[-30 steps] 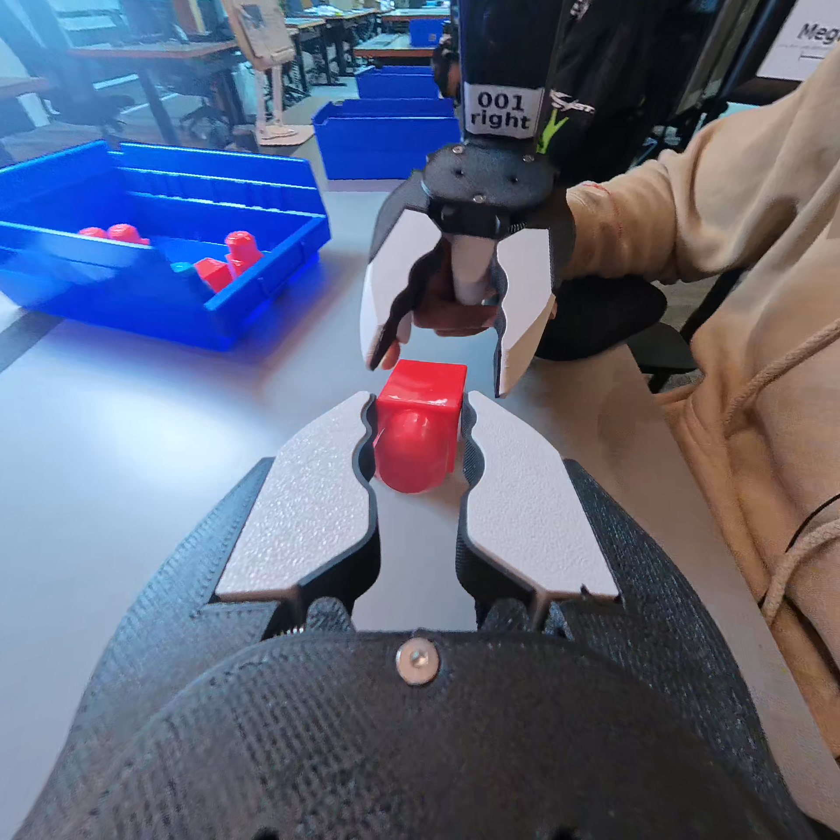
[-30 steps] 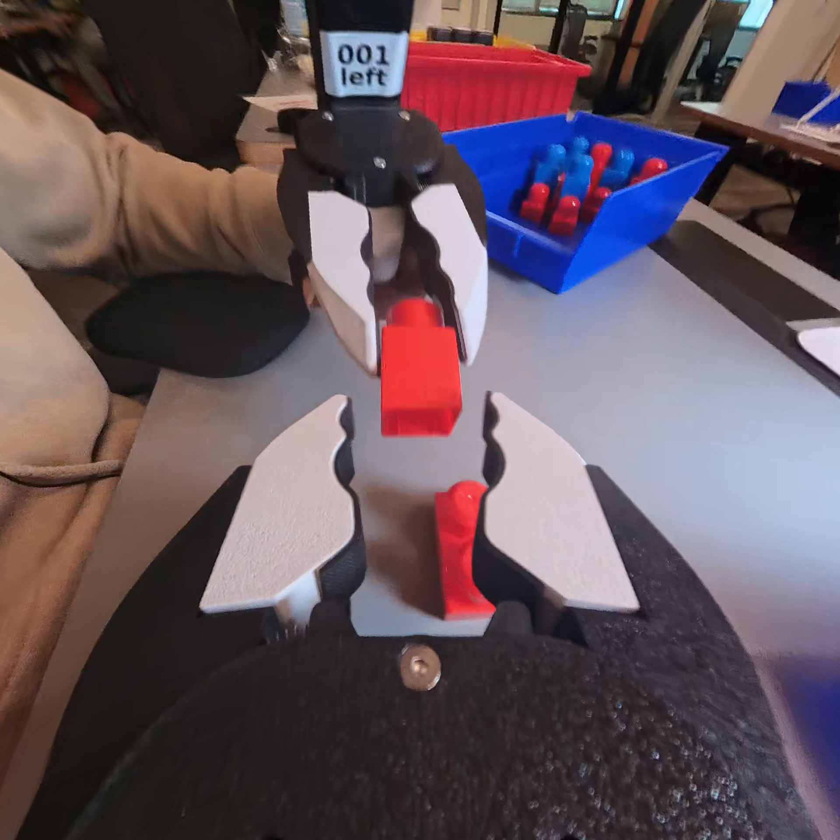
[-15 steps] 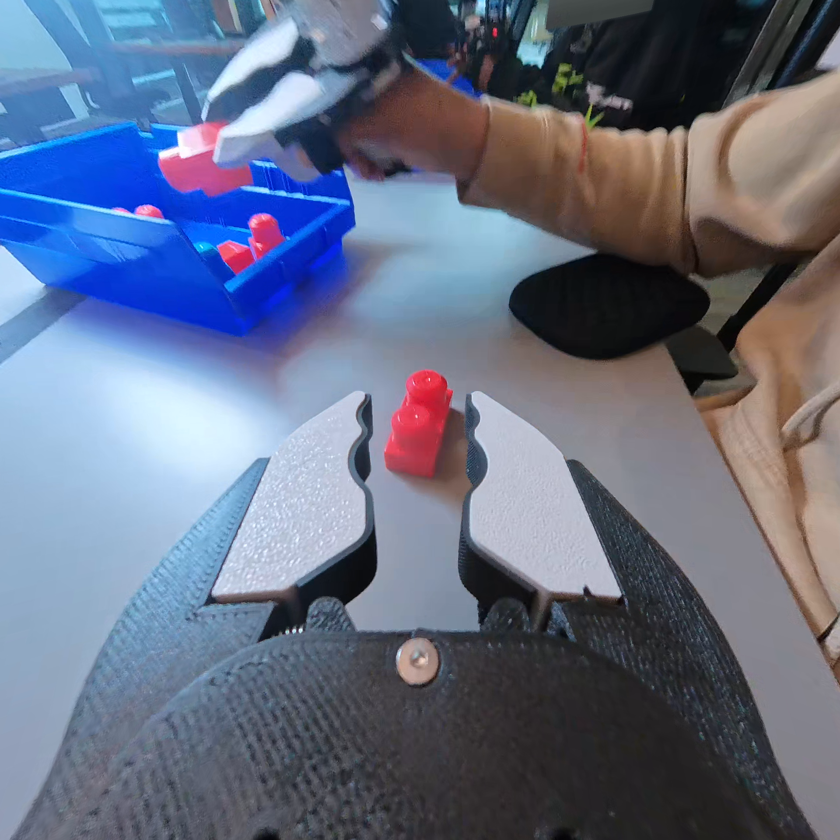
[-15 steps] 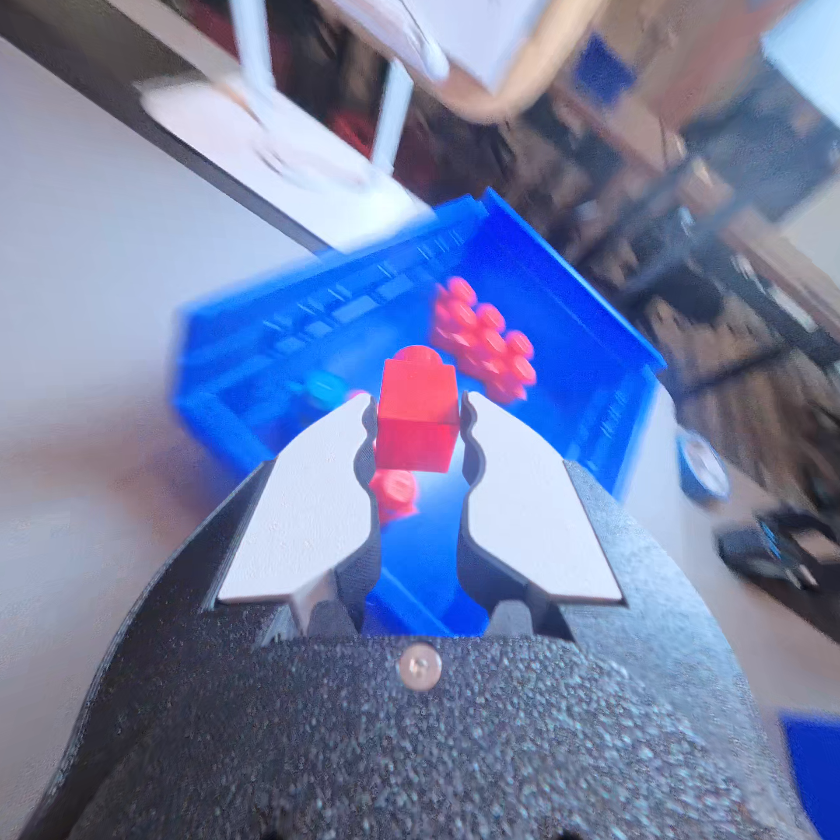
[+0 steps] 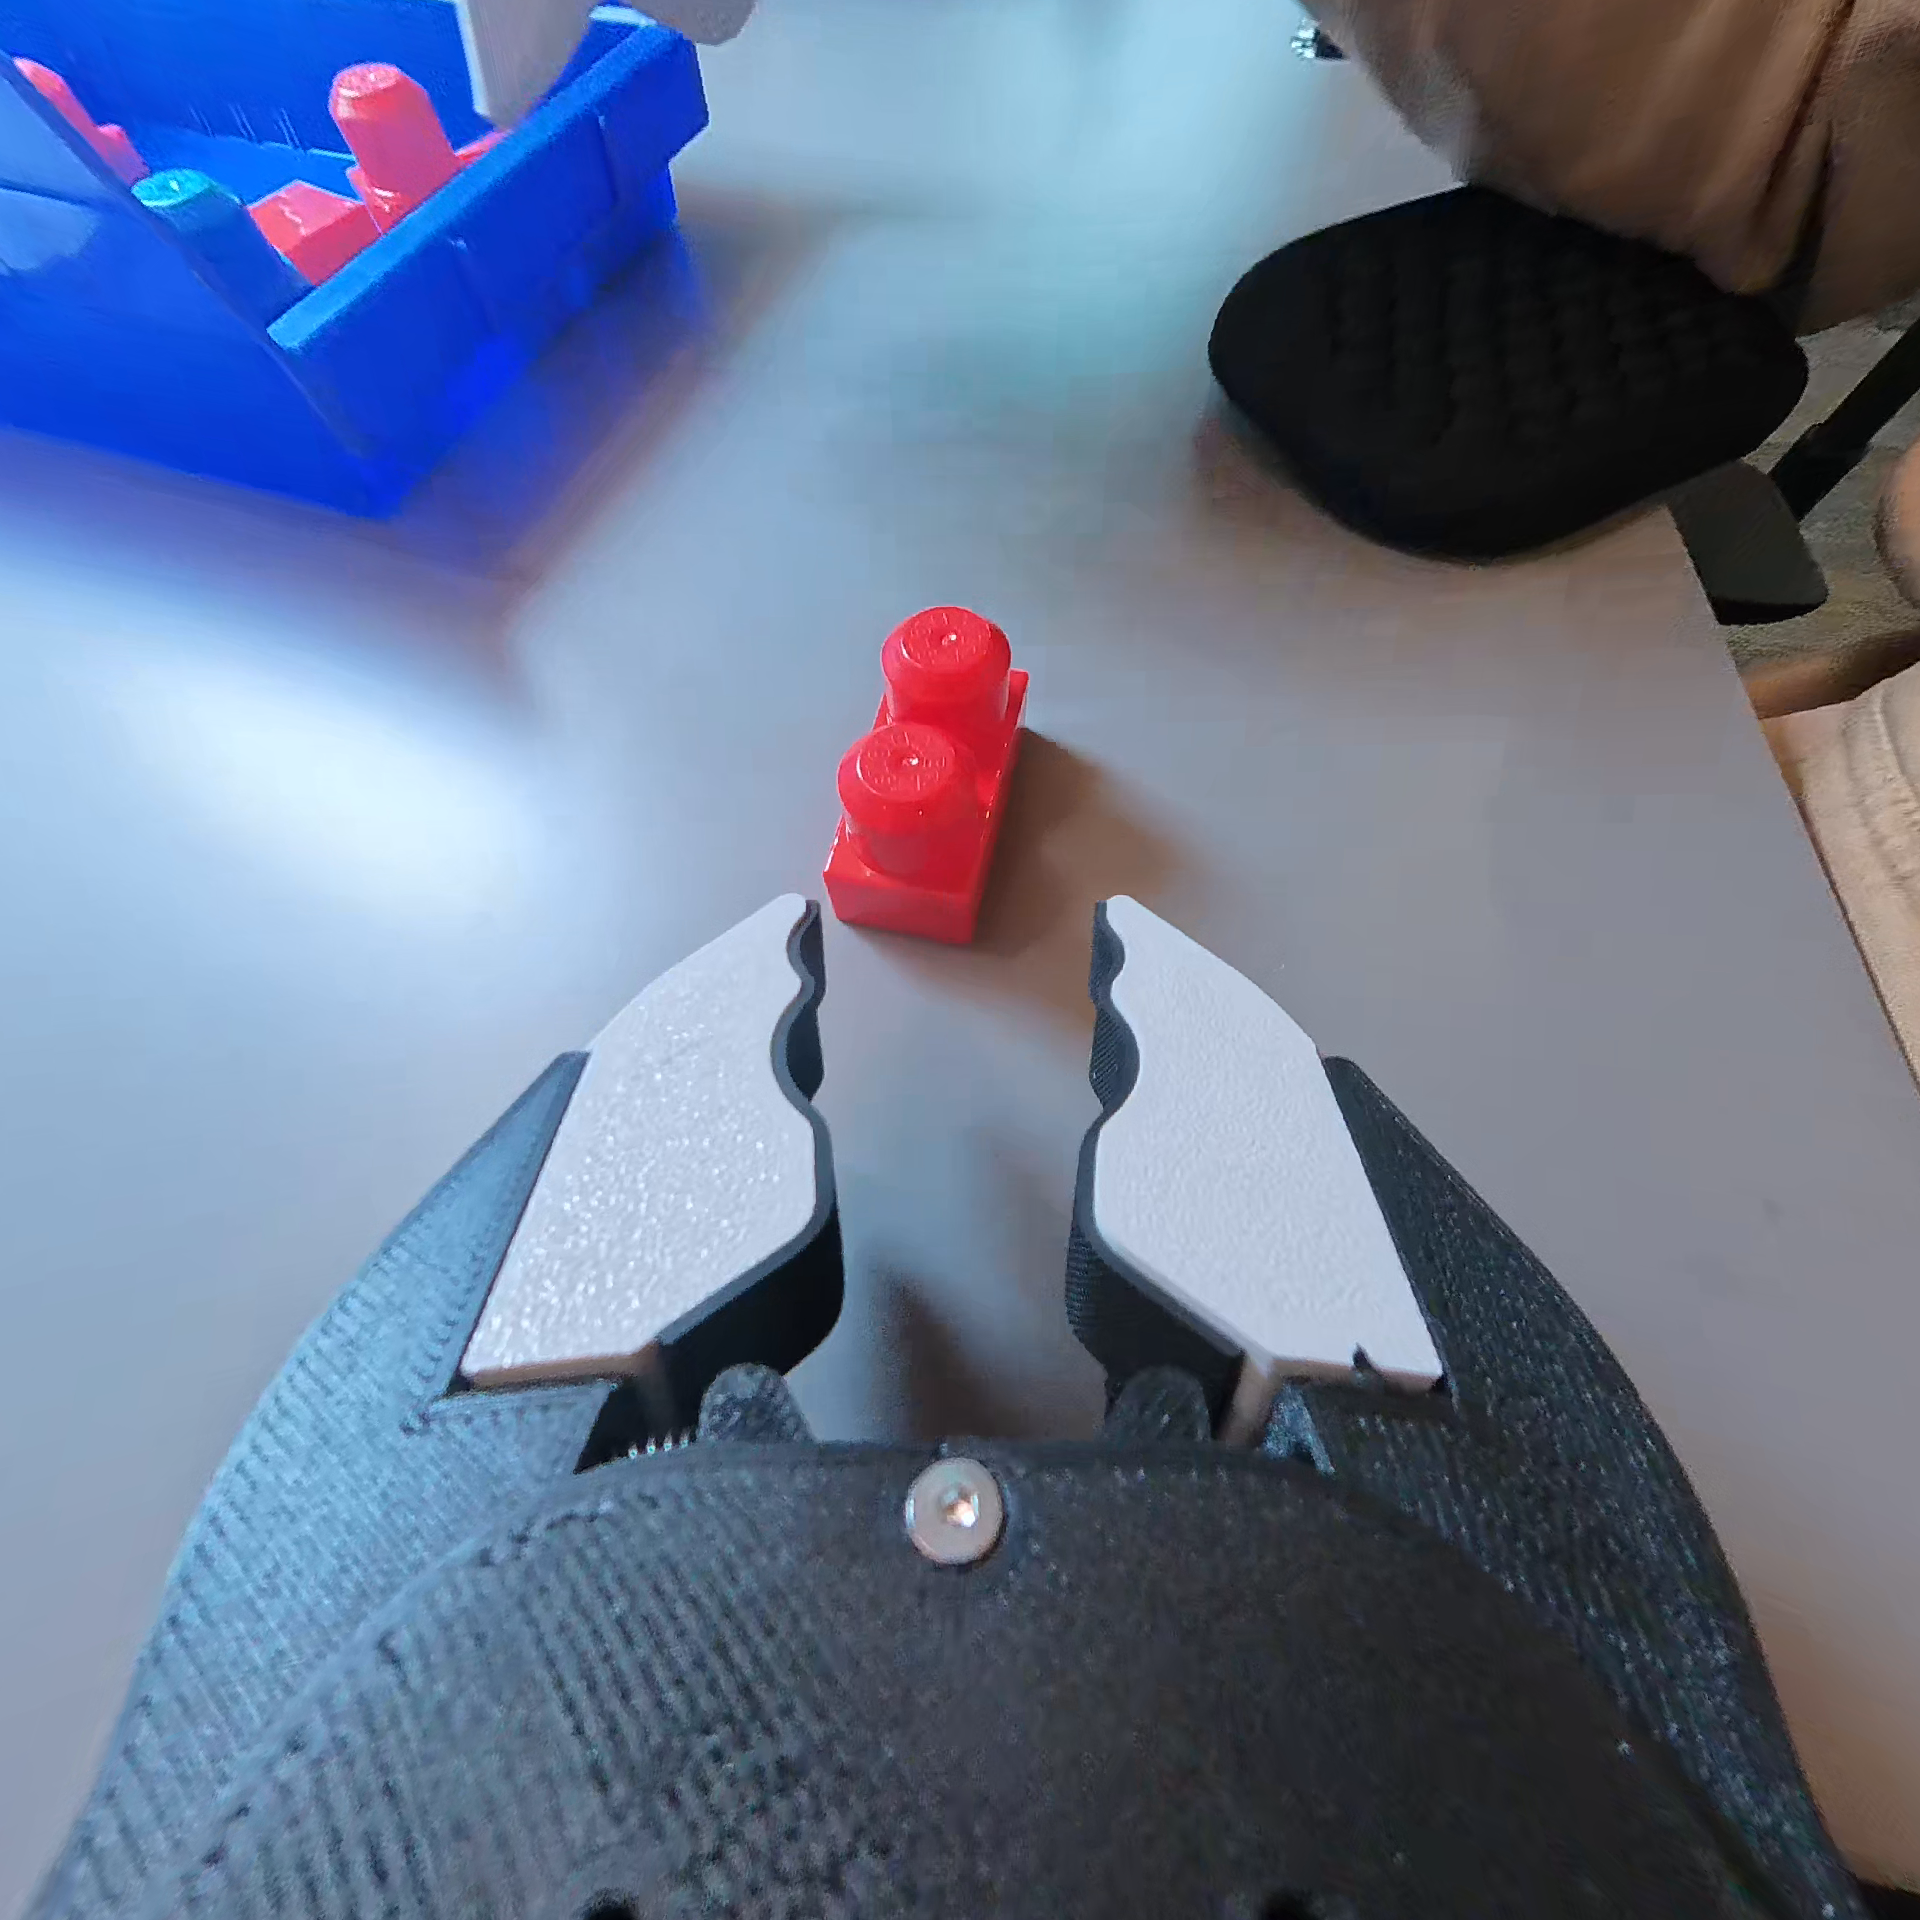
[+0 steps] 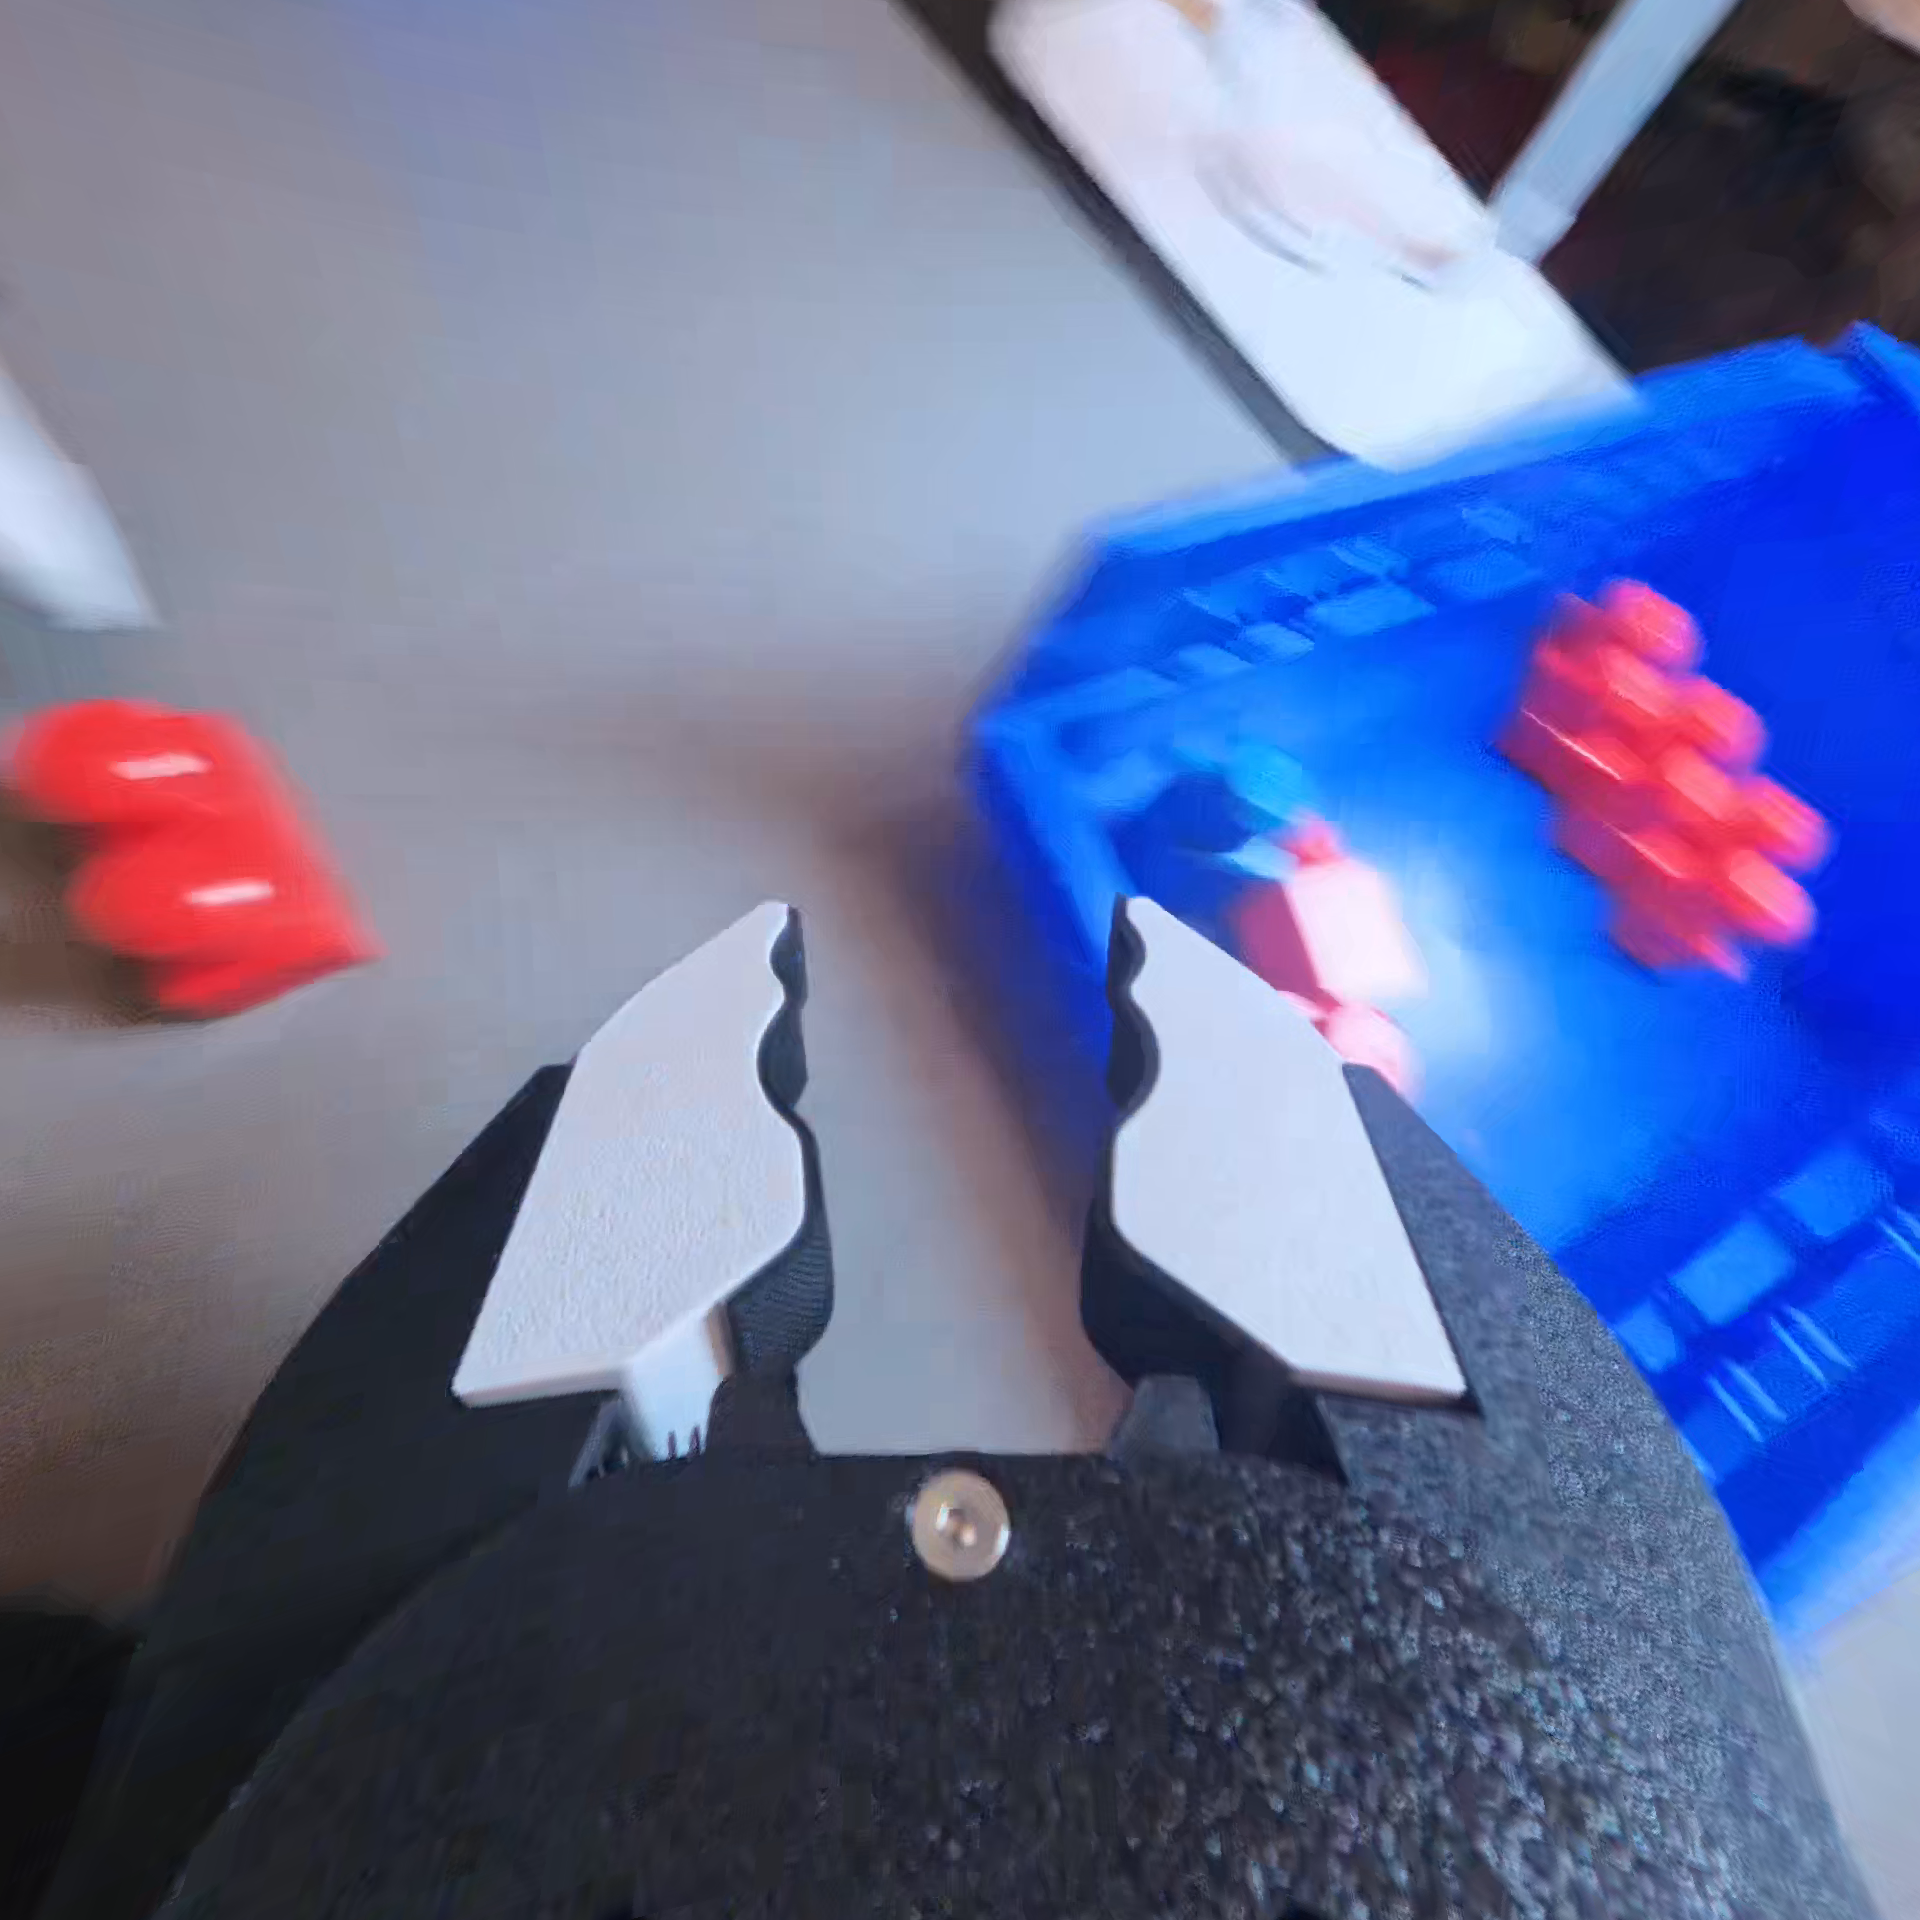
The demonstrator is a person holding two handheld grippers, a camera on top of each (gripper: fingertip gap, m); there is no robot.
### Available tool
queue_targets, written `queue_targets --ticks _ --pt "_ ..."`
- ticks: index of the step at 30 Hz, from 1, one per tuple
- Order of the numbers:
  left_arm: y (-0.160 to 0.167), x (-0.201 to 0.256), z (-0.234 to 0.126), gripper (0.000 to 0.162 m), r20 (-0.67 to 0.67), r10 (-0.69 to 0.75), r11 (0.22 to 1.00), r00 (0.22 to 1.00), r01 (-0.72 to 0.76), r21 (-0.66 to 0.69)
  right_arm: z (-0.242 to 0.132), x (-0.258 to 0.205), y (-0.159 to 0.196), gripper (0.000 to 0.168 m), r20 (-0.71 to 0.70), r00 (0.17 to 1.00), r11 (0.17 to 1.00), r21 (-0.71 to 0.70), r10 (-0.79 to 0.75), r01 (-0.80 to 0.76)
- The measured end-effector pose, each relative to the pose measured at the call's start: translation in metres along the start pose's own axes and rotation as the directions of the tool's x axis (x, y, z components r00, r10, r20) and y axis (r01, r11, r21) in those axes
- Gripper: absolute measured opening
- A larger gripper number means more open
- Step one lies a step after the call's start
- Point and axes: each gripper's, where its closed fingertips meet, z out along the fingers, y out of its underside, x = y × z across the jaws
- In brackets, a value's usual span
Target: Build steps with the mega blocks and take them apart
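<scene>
Left claw [image 5: 956,914] wide, empty, just short of red two-stud block [image 5: 928,790] mid-frame on worktop [image 5: 1351,935]. Right claw [image 6: 956,914] wide, empty. Best to straddle the block's long sides squarely before closing.

Bare grey tabletop [image 5: 1299,831] surrounds the red two-stud plastic block [image 5: 925,790] on every side. The blue plastic bin [image 5: 447,301] stands far-left of it. A black padded armrest [image 5: 1496,374] lies far-right.

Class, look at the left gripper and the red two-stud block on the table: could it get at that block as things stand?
Probably yes. The left gripper is open, and the red two-stud block stands just beyond its fingertips on the bare grey table. Nothing lies between them; the blue bin sits well off to one side.
</scene>
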Motion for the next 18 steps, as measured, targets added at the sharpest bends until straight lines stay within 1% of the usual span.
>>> queue_targets --ticks 1,2,3,4,6,7,8,9,11,13,14,16,17,18 --pt "0.001 0.000 0.001 0.049 0.000 -0.002 1.000 1.000 0.002 -0.007 -0.003 -0.040 -0.011 0.058 0.172 0.982 0.996 0.060 -0.076 0.067" --pt "0.002 -0.001 0.002 0.049 0.002 -0.003 1.000 1.000 0.003 -0.013 -0.008 -0.078 -0.015 0.060 0.320 0.934 0.986 0.103 -0.157 0.130" --pt "0.003 -0.001 0.003 0.049 0.006 0.000 1.000 1.000 0.000 -0.020 -0.011 -0.109 -0.014 0.063 0.425 0.877 0.974 0.123 -0.225 0.190" --pt "0.004 -0.002 0.003 0.049 0.010 0.002 1.000 1.000 -0.002 -0.023 -0.011 -0.133 -0.010 0.067 0.488 0.829 0.962 0.125 -0.274 0.244" --pt "0.003 -0.003 0.001 0.049 0.018 0.003 1.000 1.000 -0.002 -0.017 -0.001 -0.164 0.000 0.065 0.549 0.775 0.944 0.093 -0.313 0.316" --pt "0.001 -0.004 0.000 0.049 0.025 0.002 1.000 1.000 -0.002 -0.010 0.005 -0.173 0.006 0.056 0.567 0.758 0.935 0.067 -0.323 0.348" --pt "0.000 -0.006 -0.002 0.048 0.035 0.002 1.000 0.999 -0.002 -0.001 0.011 -0.180 0.013 0.033 0.581 0.740 0.922 0.047 -0.339 0.385" --pt "-0.002 -0.009 -0.004 0.048 0.049 0.001 1.000 0.999 -0.001 0.009 0.014 -0.183 0.016 0.032 0.585 0.727 0.911 0.054 -0.361 0.409" --pt "-0.007 -0.018 -0.011 0.048 0.101 -0.002 0.999 0.995 -0.003 0.043 0.012 -0.180 0.008 0.031 0.581 0.720 0.911 0.101 -0.380 0.399" --pt "-0.016 -0.031 -0.022 0.048 0.169 -0.016 0.995 0.985 -0.001 0.101 0.002 -0.159 -0.017 0.030 0.539 0.763 0.934 0.186 -0.357 0.306" --pt "-0.021 -0.037 -0.027 0.048 0.193 -0.033 0.991 0.981 0.006 0.137 -0.004 -0.141 -0.033 0.030 0.497 0.802 0.941 0.239 -0.332 0.241" --pt "-0.028 -0.045 -0.036 0.047 0.211 -0.079 0.981 0.974 0.038 0.191 -0.014 -0.083 -0.066 0.030 0.330 0.915 0.932 0.345 -0.233 0.113" --pt "-0.028 -0.047 -0.037 0.046 0.209 -0.096 0.977 0.973 0.053 0.205 -0.016 -0.046 -0.076 0.030 0.236 0.961 0.929 0.367 -0.147 0.052" --pt "-0.028 -0.048 -0.037 0.045 0.205 -0.106 0.976 0.973 0.062 0.210 -0.016 -0.006 -0.079 0.030 0.135 0.990 0.930 0.368 -0.049 -0.004"
